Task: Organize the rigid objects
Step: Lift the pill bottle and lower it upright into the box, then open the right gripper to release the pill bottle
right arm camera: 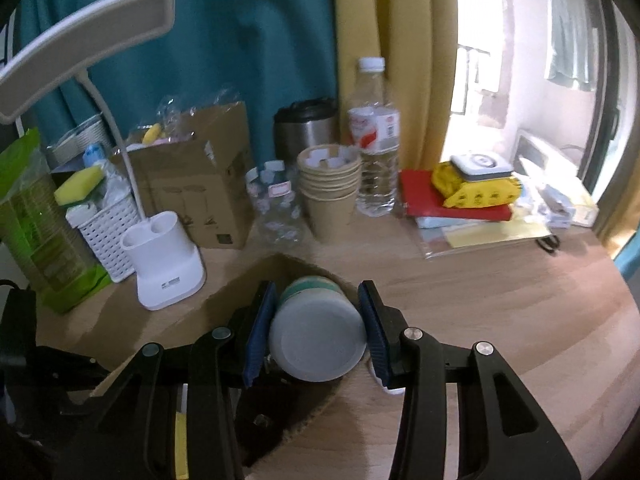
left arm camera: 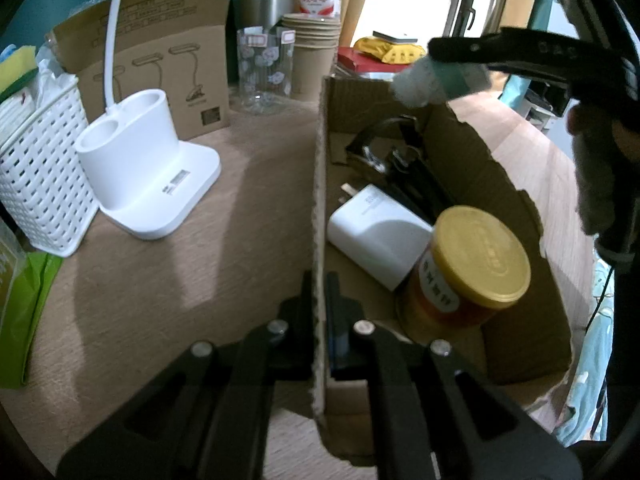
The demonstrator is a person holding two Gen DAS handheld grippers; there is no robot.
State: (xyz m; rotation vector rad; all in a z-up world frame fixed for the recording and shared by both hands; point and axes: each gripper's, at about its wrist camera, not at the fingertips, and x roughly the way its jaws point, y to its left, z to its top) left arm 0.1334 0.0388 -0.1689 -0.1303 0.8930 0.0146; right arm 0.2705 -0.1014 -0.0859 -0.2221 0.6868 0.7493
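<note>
Left tool (left arm camera: 320, 300): pressed together on the near wall of the open brown cardboard box (left arm camera: 516, 200); box stands on the wooden table (left arm camera: 160, 300)
Right tool (right arm camera: 318, 322): pinching a white round plastic jar (right arm camera: 318, 344) with a teal band above the box's far edge
Box contents: gold-lidded jar (left arm camera: 476, 258), white charger (left arm camera: 378, 228)
Open room: bare table right of the box

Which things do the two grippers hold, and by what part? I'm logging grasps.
Left gripper: cardboard box, pinched by its near wall. Right gripper: white-lidded jar, fingers on its sides.
</note>
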